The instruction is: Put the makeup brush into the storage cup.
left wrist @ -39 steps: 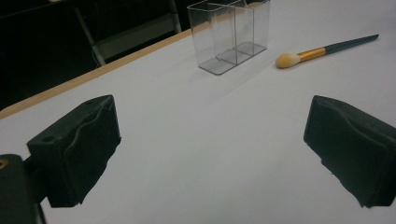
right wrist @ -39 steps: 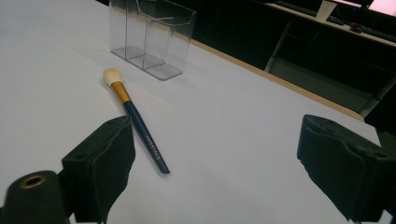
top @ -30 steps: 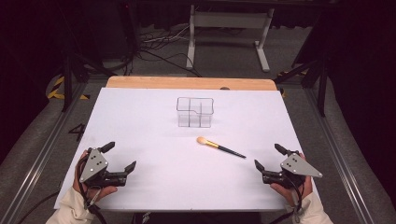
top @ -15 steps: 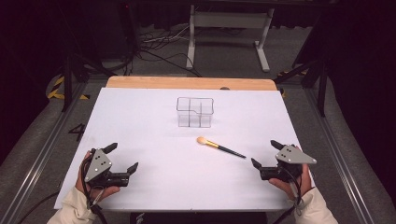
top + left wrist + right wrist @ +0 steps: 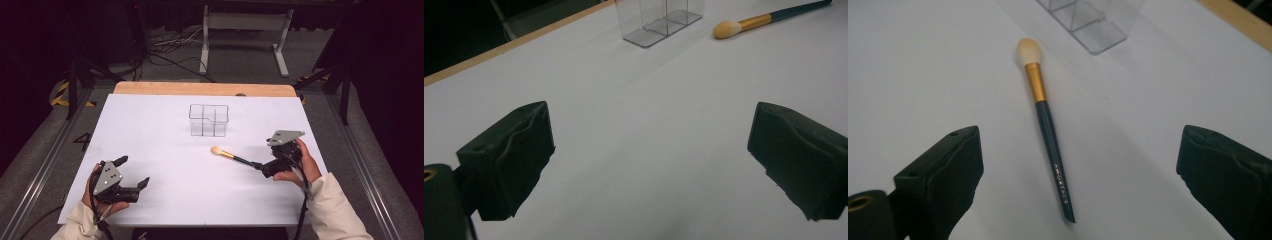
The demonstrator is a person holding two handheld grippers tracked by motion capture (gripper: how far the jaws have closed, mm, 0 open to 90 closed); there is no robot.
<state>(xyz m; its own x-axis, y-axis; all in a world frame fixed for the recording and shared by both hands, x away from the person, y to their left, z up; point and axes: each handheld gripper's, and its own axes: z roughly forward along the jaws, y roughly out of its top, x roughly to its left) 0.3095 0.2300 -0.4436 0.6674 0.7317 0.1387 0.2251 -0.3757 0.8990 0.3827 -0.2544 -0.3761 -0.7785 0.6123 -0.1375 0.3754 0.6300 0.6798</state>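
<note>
While right tool [image 5: 1075,175] straddles brush [image 5: 1048,125], white table [image 5: 165,150] lies open.

Cream sleeves [image 5: 334,210]; black hand-held grippers [image 5: 132,171], grey plates [image 5: 285,136].

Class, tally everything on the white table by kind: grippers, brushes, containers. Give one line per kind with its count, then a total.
Grippers: 2, the left gripper and the right gripper, both open.
Makeup brushes: 1, the brush with a cream tip, gold ferrule and dark handle.
Clear divided containers: 1, the organiser.
Total: 4
</note>
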